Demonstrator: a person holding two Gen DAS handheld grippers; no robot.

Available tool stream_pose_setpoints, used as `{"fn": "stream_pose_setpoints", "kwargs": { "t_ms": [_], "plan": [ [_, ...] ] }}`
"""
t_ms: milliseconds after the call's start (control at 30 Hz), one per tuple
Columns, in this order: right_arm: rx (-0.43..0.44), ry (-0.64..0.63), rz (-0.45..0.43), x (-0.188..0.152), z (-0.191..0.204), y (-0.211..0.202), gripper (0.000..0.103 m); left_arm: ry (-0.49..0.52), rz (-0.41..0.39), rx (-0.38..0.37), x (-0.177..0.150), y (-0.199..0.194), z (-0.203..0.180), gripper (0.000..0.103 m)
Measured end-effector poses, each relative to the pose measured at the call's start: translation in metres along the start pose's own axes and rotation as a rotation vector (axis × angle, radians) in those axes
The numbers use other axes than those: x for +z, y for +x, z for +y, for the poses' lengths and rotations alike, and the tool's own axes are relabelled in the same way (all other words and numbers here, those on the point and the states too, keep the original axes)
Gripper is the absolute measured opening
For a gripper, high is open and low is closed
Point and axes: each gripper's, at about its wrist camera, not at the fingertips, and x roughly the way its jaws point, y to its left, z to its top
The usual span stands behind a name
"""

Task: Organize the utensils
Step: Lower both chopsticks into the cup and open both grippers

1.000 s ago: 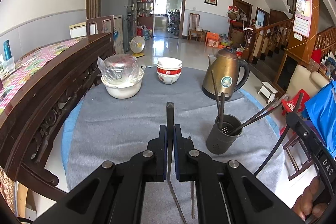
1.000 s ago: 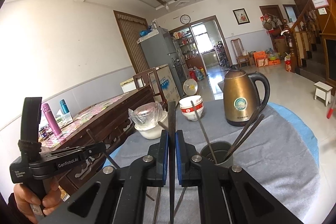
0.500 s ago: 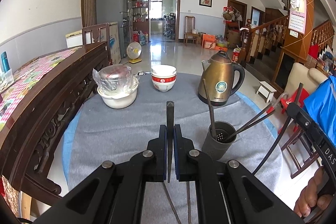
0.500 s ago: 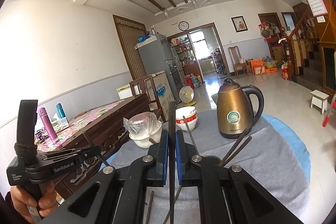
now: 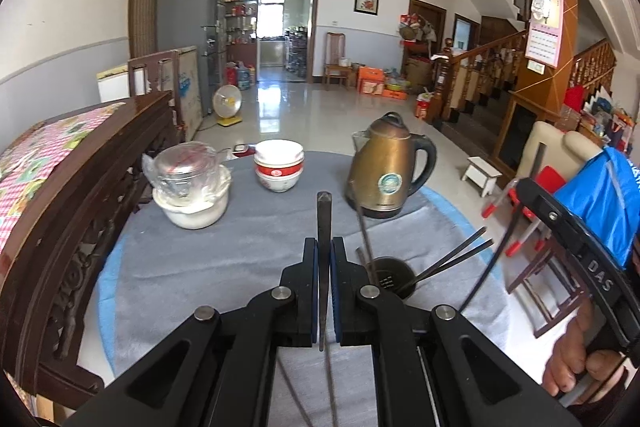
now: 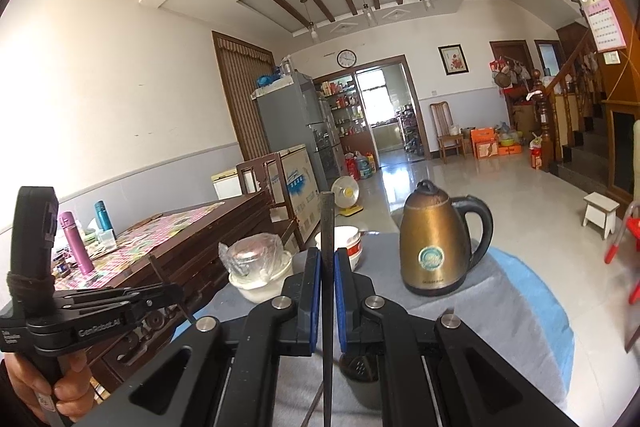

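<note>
The left gripper (image 5: 324,255) is pinching a dark chopstick (image 5: 323,227) between its nearly closed blue-padded jaws, the stick standing upright with its blunt square end pointing toward the far side of the table. The right gripper (image 6: 328,267) is doing the same with a second chopstick (image 6: 327,223), jaws pressed tight against it, the stick running straight up past the jaw tips. In the left wrist view, a dark round utensil holder (image 5: 390,277) is sitting on the grey cloth (image 5: 208,255) just right of the left gripper, with several more chopsticks (image 5: 452,263) leaning out of it to the right and one slanting up toward the far side. Farther back, a brass-coloured kettle (image 5: 386,173) is standing to the right, stacked red-and-white bowls (image 5: 279,165) in the middle, and a white pot (image 5: 194,205) carrying a plastic-wrapped container to the left. A carved wooden bench (image 5: 68,211) is bordering the table on the left
</note>
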Motion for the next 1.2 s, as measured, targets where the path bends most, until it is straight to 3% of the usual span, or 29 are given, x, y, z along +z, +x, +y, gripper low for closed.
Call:
{"fn": "stream_pose_setpoints", "kwargs": {
  "t_ms": [333, 633, 1033, 1200],
  "plan": [
    [-0.069, 0.011, -0.059, 0.027, -0.011, 0.034, 0.008, 0.004, -0.020, -0.080, 0.039, 0.003, -0.020, 0.006],
    [-0.143, 0.007, -0.078, 0.025, -0.024, 0.060, 0.008, 0.003, -0.049, -0.117, 0.061, 0.022, -0.049, 0.006],
    [-0.172, 0.041, -0.003, -0.012, -0.045, 0.084, 0.008, -0.009, 0.029, -0.057, 0.035, 0.086, -0.064, 0.006],
    [-0.175, 0.059, 0.035, -0.024, -0.056, 0.081, 0.008, 0.019, 0.053, -0.027, 0.022, 0.096, -0.065, 0.006]
  ]
}}
